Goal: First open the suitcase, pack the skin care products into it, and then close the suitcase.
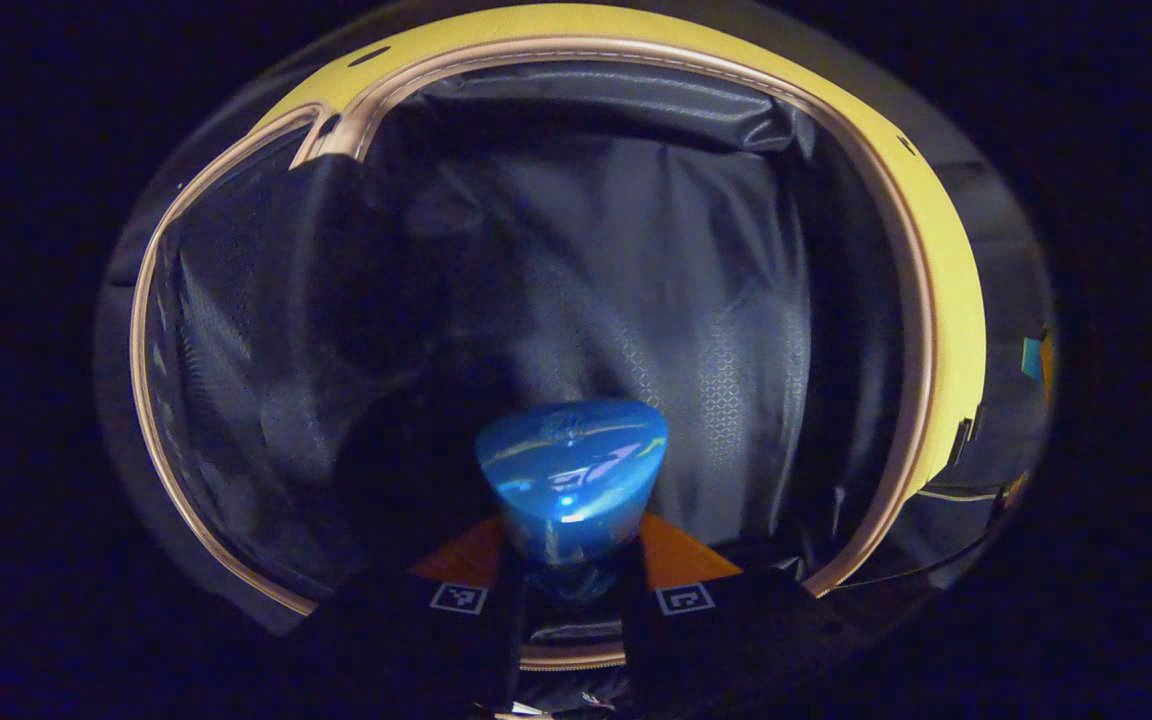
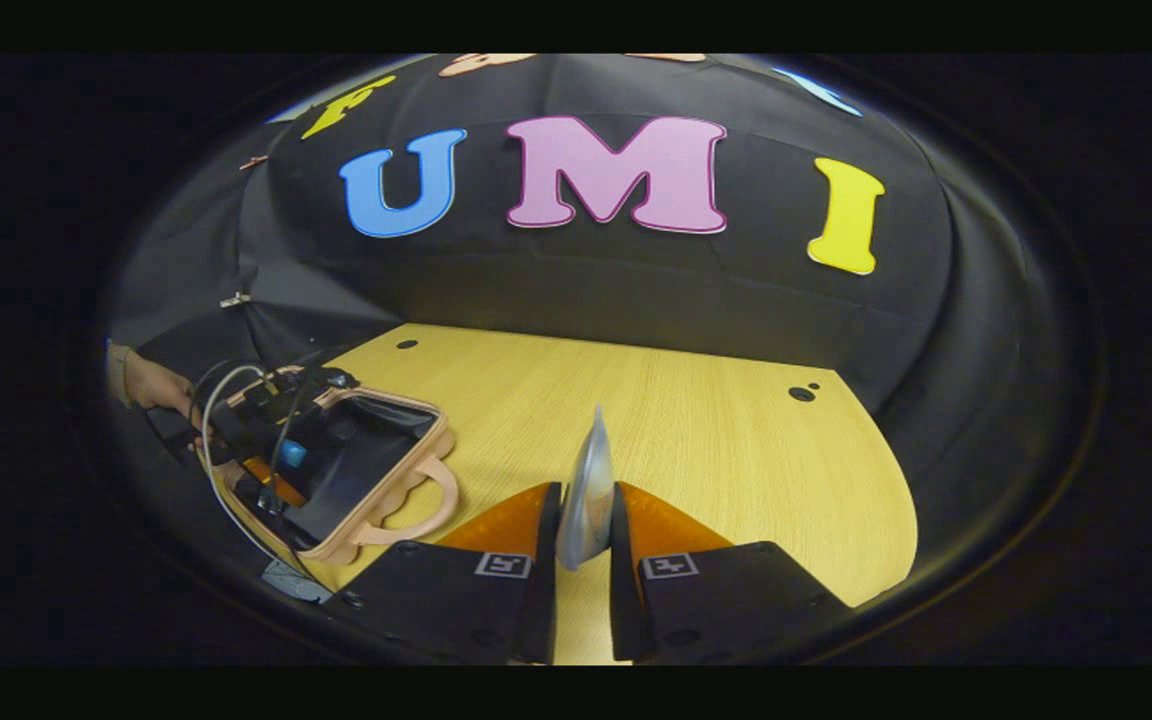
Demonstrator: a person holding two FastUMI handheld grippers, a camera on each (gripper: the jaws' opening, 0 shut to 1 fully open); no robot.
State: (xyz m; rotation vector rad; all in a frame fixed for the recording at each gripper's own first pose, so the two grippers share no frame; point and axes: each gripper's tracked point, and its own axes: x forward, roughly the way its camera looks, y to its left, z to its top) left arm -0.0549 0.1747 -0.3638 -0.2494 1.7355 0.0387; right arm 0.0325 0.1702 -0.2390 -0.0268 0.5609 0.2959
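Observation:
My left gripper [image 1: 571, 590] is shut on a glossy blue bottle [image 1: 571, 480] and holds it over the dark lining [image 1: 636, 280] inside the open suitcase, whose pinkish rim [image 1: 921, 300] rings the view. In the right gripper view the suitcase [image 2: 436, 440] lies open at the table's left, with the left gripper [image 2: 266, 470] and the blue bottle [image 2: 293, 454] above its inside. My right gripper [image 2: 584, 545] is shut on a thin silvery tube [image 2: 586, 495], seen edge-on, held above the table well to the right of the suitcase.
The wooden table [image 2: 716, 430] stretches ahead of the right gripper to the black cloth wall. A hand [image 2: 151, 385] holds the left gripper, with cables looping beside the suitcase. The suitcase's handle [image 2: 426, 510] points toward the table's middle. A strip of table [image 1: 956, 300] borders the rim.

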